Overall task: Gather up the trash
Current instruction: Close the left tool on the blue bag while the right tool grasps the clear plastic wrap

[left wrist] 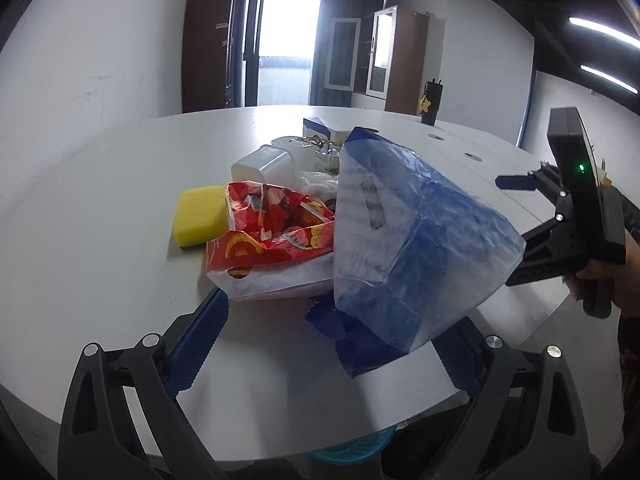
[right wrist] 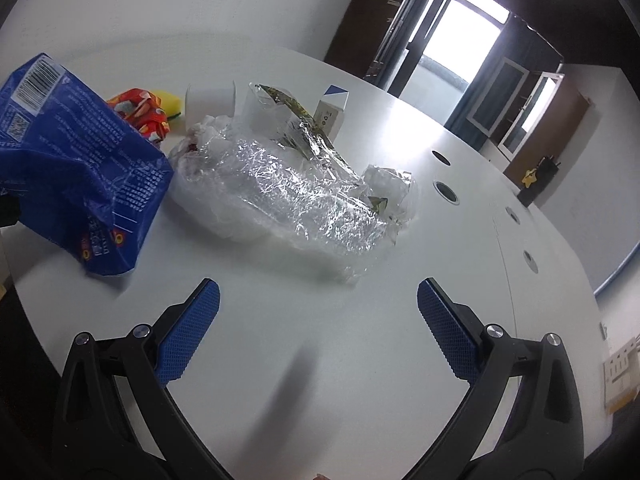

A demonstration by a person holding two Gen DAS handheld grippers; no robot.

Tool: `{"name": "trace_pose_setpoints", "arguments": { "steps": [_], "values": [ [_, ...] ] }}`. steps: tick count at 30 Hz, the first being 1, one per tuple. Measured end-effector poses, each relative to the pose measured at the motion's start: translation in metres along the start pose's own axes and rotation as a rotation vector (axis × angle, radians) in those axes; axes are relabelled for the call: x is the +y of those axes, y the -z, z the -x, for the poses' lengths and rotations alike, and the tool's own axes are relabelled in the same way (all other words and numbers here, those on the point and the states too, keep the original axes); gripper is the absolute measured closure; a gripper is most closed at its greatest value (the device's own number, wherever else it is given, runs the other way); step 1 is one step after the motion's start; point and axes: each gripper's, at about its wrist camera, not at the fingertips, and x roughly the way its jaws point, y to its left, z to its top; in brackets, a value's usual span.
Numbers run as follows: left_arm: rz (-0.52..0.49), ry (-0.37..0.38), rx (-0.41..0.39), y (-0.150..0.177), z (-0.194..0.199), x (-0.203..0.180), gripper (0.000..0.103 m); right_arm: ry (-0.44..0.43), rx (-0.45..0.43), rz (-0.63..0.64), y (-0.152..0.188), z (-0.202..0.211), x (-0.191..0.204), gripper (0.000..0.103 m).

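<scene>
The trash is lying clustered on the worktop [left wrist: 100, 208]. In the left wrist view, the large bag [left wrist: 408, 240] is standing nearest, between the spread fingers of the left gripper [left wrist: 328, 344], with the printed bag [left wrist: 276, 240] lying just to its left and touching it. The sponge [left wrist: 200, 216] is sitting left of the printed bag, against it. Behind these the tub [left wrist: 264, 164] is lying on its side, and the carton [left wrist: 320, 128] is standing farther back. The right gripper [left wrist: 516, 184] is hovering at the right. In the right wrist view, the crinkled wrap [right wrist: 288, 184] is lying right of the large bag, ahead of the right gripper.
</scene>
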Motion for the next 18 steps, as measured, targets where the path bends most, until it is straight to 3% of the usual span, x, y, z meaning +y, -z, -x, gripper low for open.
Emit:
{"name": "trace_pose_setpoints", "arguments": {
  "steps": [6,10,13,15,17,18],
  "values": [
    [0.014,0.034,0.015,0.004,-0.006,0.001,0.021,-0.008,0.057,0.134,-0.02,-0.028,0.001,0.008],
    [-0.011,0.005,0.022,0.006,-0.012,0.0,0.03,-0.011,0.061,0.215,-0.029,-0.04,0.007,0.008],
    [0.007,0.031,0.029,0.006,-0.013,0.001,0.049,-0.023,0.092,0.28,-0.033,-0.052,0.012,0.009],
    [0.036,0.065,0.037,0.006,-0.012,0.004,0.061,-0.007,0.12,0.287,-0.037,-0.06,0.013,0.014],
    [0.031,0.062,0.043,0.007,-0.014,0.003,0.068,-0.016,0.146,0.275,-0.039,-0.064,0.012,0.029],
    [0.029,0.063,0.047,0.007,-0.014,0.003,0.07,-0.026,0.154,0.27,-0.04,-0.066,0.013,0.031]
  ]
}}
